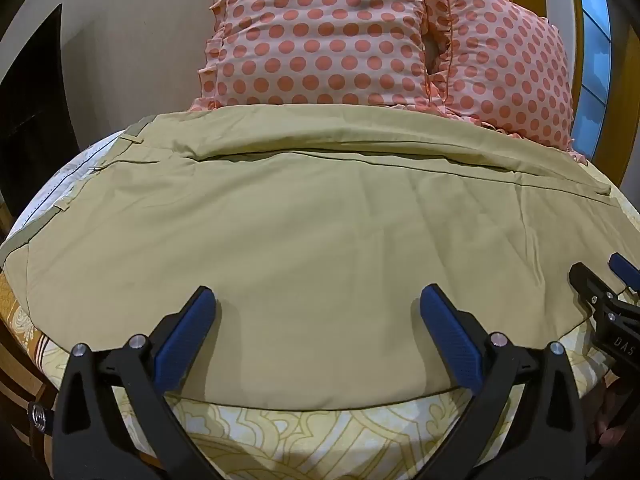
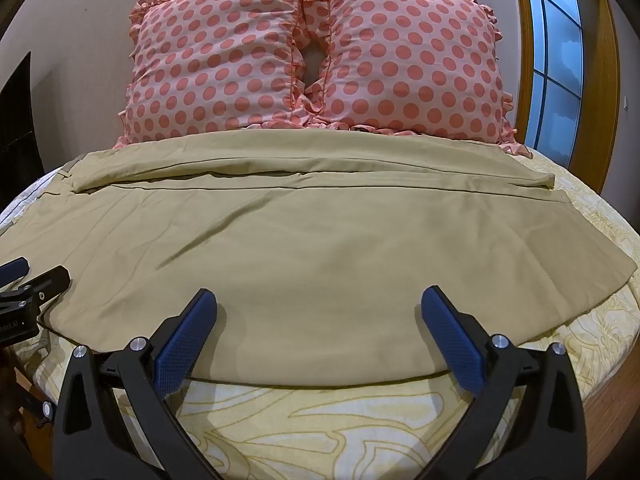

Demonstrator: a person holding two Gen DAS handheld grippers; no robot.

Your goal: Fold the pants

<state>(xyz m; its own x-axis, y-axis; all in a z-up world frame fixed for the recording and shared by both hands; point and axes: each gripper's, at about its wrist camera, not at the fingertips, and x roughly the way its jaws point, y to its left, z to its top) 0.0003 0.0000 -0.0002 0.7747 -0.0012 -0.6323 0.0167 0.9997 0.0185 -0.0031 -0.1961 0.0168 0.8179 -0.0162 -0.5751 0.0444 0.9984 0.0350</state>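
Khaki pants [image 1: 304,232] lie spread flat across the bed, waistband at the left, leg hems at the right; they also show in the right wrist view [image 2: 320,248]. My left gripper [image 1: 318,308] is open, its blue pads over the near edge of the pants toward the waist end, holding nothing. My right gripper [image 2: 319,310] is open and empty over the near edge toward the leg end. Each gripper shows in the other's view: the right gripper at the right edge [image 1: 612,280], the left gripper at the left edge [image 2: 28,280].
The pants lie on a bed [image 2: 320,432] with a yellow patterned sheet. Two pink polka-dot pillows [image 2: 216,64] [image 2: 416,64] stand against the wall behind the pants. A window [image 2: 556,60] is at the right, dark furniture [image 1: 32,128] at the left.
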